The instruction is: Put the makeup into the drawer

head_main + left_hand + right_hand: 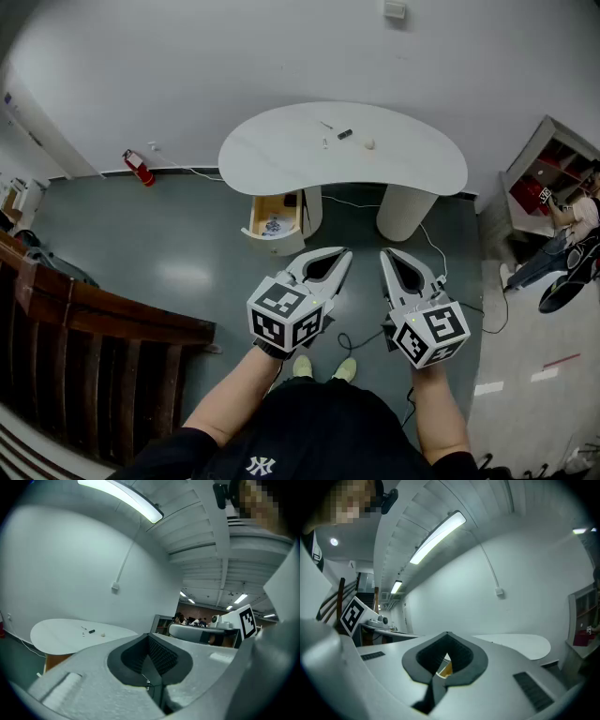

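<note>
The makeup is four small pieces lying loose in the upper middle of the head view, on the white curved tabletop. They are a thin pale stick, a short dark tube just right of it, a tiny slim piece below the stick, and a pale round blob furthest right. All lie flat, near one another but apart. The drawer, of light wood, stands pulled open under the tabletop's left end. Inside it lies a white and blue patterned item that is too small to identify.
</note>
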Available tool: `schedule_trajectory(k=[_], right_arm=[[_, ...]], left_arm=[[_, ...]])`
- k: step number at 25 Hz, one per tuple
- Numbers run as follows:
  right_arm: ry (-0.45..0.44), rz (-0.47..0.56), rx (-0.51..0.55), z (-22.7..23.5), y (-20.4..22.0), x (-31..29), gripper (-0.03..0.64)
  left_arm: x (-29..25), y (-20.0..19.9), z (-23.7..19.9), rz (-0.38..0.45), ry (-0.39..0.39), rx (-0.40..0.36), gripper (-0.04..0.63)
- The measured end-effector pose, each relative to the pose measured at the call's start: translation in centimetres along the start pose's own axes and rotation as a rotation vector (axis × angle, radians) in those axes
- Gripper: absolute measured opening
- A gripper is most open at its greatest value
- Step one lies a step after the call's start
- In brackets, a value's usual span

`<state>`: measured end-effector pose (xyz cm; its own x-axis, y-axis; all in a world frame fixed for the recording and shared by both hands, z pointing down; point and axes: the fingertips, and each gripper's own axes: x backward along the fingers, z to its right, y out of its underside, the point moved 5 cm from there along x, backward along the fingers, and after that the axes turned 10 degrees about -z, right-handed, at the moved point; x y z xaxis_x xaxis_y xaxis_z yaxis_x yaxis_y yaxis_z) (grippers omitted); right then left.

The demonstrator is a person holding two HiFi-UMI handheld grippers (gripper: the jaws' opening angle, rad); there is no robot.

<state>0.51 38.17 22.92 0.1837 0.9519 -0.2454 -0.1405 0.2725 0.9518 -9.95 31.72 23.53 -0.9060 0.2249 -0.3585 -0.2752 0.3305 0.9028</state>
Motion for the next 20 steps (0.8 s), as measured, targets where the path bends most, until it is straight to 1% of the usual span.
schedule_trajectory(k=[7,11,15,20], right_arm=[[-0.005,-0.005,0.006,-0.1,0.1,0.0,0.014],[-0.016,0.009,-0.017,0.3,-0.1,0.4,0.014],[-0.017,0.031,-0.05,1.6,-0.7,0.9,0.015],[-0.023,0.024,-0.065,2.2,0.0,1.7,0.014]], left_arm=[[-0.1,0.0,0.0,0.005,0.0,0.01,0.008],[-0.2,0.0,0.1,0.01,0.003,0.018,0.008],[-0.5,-0.4,-0.4,0.023,-0.021,0.031,0.008],[-0.8,0.2,0.0,0.017,-0.039,0.05,0.008]])
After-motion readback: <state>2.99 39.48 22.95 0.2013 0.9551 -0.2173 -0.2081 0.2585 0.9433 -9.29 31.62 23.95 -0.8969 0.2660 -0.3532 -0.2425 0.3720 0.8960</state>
